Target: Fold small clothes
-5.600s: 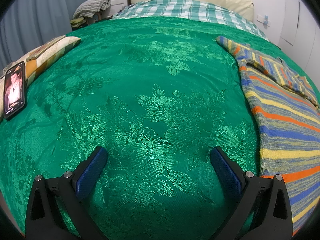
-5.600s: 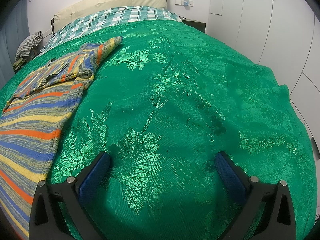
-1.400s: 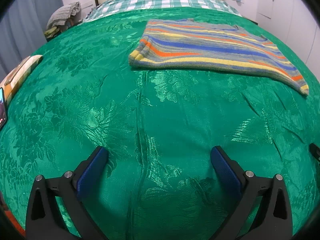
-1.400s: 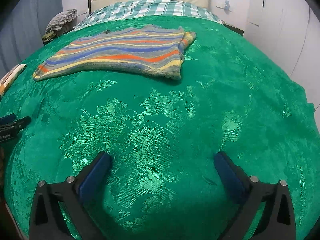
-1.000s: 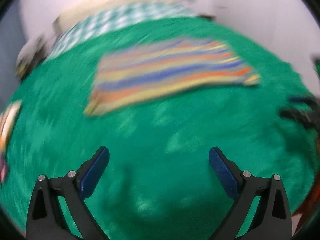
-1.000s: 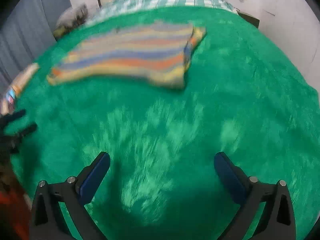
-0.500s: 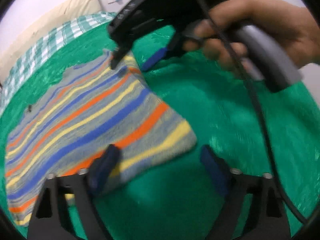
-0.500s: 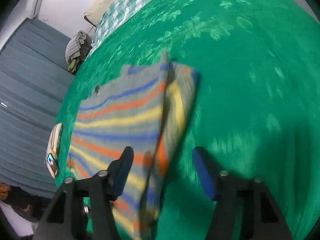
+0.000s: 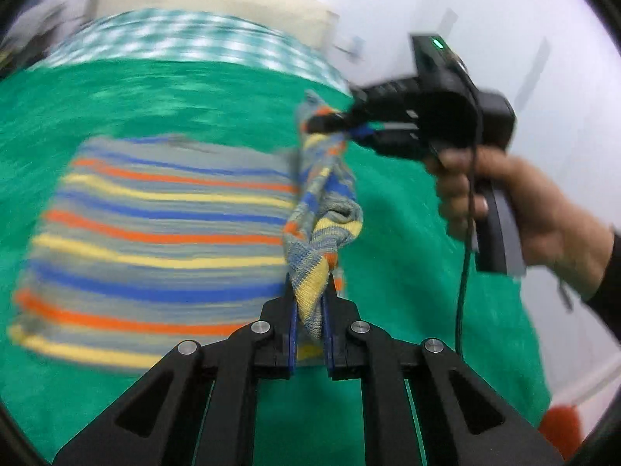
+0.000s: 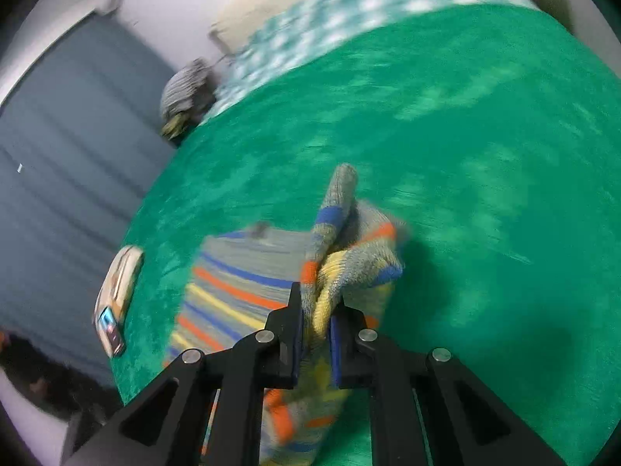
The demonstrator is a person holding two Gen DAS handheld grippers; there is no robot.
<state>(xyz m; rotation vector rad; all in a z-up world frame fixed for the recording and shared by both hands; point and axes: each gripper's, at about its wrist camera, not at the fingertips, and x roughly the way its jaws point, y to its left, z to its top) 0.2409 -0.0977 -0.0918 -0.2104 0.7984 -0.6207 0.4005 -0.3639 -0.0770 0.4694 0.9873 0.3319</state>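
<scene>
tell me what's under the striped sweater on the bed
The striped sweater lies on the green bedspread, which shows all round it. Its right edge is lifted, pinched in the left hand-held gripper and right hand-held gripper. Anything beneath the flat part is covered.

Motion blur is smearing the striped sweater (image 9: 163, 240) in the left wrist view, so its left edge and knit are not showing clearly. The checked pillow cover (image 9: 186, 44) and the green bedspread (image 10: 485, 147) pattern are blurring too. The left gripper (image 9: 309, 310) is hiding the sweater corner it is pinching; the right gripper (image 10: 315, 324) is covering its fold likewise. The person's sleeve (image 9: 605, 291) is running off the right edge.
</scene>
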